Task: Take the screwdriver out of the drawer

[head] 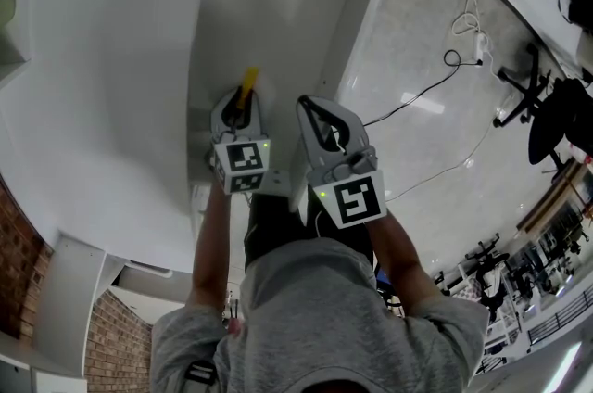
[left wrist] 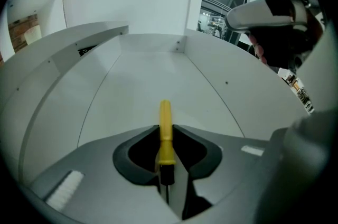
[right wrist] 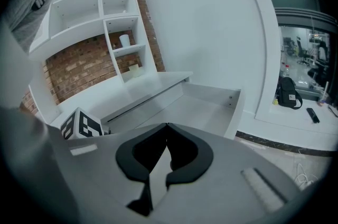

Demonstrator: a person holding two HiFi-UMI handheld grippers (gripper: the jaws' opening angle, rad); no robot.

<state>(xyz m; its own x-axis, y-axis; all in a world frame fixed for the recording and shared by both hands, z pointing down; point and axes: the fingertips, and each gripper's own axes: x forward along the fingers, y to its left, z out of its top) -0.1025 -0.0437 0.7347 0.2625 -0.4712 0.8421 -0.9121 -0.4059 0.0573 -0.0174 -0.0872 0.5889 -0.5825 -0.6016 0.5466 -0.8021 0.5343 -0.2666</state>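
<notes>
A screwdriver [head: 247,83] with a yellow handle [left wrist: 166,130] and a black collar stands between the jaws of my left gripper [left wrist: 166,128], which is shut on it inside the open white drawer [left wrist: 153,77]. The handle's end sticks out past the fingertips, over the drawer's bare floor. In the head view the left gripper [head: 243,104] reaches down into the drawer [head: 222,30]. My right gripper [head: 313,108] hangs just to its right, near the drawer's right wall. In the right gripper view its jaws [right wrist: 167,124] meet at the tips with nothing between them, and the drawer [right wrist: 203,106] lies ahead.
White shelves [right wrist: 124,33] against a brick wall [right wrist: 79,72] stand left of the drawer. On the glossy floor to the right lie a black cable [head: 435,81] and a white power strip [head: 477,44]. Office chairs [head: 547,108] stand further off.
</notes>
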